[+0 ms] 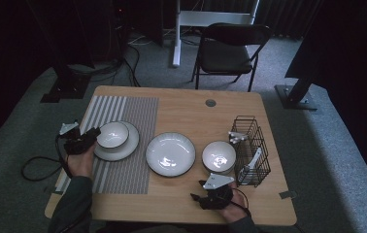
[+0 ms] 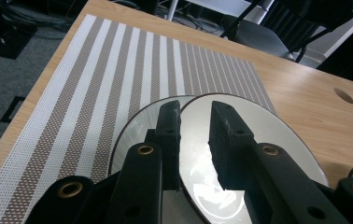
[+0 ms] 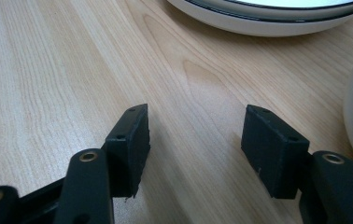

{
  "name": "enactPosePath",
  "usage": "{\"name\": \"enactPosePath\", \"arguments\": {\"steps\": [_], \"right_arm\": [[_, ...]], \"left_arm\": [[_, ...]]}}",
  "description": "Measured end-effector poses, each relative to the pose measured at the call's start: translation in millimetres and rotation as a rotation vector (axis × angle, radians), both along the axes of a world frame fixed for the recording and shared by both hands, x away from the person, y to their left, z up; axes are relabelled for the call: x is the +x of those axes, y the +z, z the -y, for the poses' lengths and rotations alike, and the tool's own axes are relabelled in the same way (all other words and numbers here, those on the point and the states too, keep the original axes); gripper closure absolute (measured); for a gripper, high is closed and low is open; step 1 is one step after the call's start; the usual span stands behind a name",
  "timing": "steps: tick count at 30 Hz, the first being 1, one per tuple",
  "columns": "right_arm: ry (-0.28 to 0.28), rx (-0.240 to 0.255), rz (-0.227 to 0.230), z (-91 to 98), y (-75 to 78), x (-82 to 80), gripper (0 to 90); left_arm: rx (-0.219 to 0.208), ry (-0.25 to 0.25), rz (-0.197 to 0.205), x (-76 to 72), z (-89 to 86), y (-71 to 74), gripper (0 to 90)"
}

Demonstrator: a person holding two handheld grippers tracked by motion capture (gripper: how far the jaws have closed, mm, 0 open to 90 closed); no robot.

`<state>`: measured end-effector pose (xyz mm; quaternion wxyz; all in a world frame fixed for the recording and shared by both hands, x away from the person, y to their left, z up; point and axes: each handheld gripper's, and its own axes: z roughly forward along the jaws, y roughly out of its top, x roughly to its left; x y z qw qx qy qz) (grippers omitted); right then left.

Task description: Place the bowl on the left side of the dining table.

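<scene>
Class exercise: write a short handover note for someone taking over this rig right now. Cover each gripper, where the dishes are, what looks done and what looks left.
Left gripper: open, at the left rim of the small bowl, nothing gripped.
Right gripper: open, low over bare table near the front edge.
Dishes: small bowl sits on a plate on the striped mat; empty plate at centre; second bowl beside the wire rack.
Done: one bowl stacked on its plate.
Left: probably the centre plate and second bowl.
</scene>
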<state>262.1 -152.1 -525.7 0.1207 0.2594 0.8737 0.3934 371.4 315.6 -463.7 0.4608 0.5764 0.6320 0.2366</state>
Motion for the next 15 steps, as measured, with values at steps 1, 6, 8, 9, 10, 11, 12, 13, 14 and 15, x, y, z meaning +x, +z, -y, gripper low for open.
{"name": "enactPosePath", "arguments": {"steps": [1,6,8,9,10,11,12,13,14,15], "right_arm": [[0.000,0.000,0.000,0.0,0.0,0.0,41.1],[0.000,-0.001,-0.001,0.0,0.0,-0.1,41.1],[0.000,-0.001,-0.001,0.0,0.0,-0.1,41.1],[0.000,-0.001,-0.001,0.0,0.0,-0.1,41.1],[0.000,-0.001,-0.001,0.0,0.0,-0.1,41.1],[0.000,0.000,-0.001,0.0,0.0,-0.1,41.1],[0.000,0.000,-0.001,0.0,0.0,-0.1,41.1],[0.000,-0.001,-0.001,0.0,0.0,-0.1,41.1],[0.000,-0.001,-0.001,0.0,0.0,-0.1,41.1],[-0.001,0.001,-0.002,-0.1,0.0,-0.1,41.2]], "left_arm": [[0.000,0.000,0.000,0.0,0.0,0.0,74.4],[0.003,-0.017,0.014,-5.1,5.1,4.4,73.9],[0.002,-0.026,0.018,-6.9,7.2,5.4,73.8],[0.002,-0.026,0.018,-6.9,7.2,5.4,73.6],[0.003,-0.029,0.021,-8.0,8.4,5.7,73.6],[0.004,-0.034,0.021,-9.0,9.8,6.0,73.4],[0.005,-0.045,0.024,-11.3,12.8,6.0,73.3],[0.005,-0.045,0.024,-11.3,12.8,6.0,73.2],[0.007,-0.053,0.027,-13.6,15.9,5.7,73.1],[0.007,-0.058,0.027,-14.7,17.6,5.5,73.1]]}}
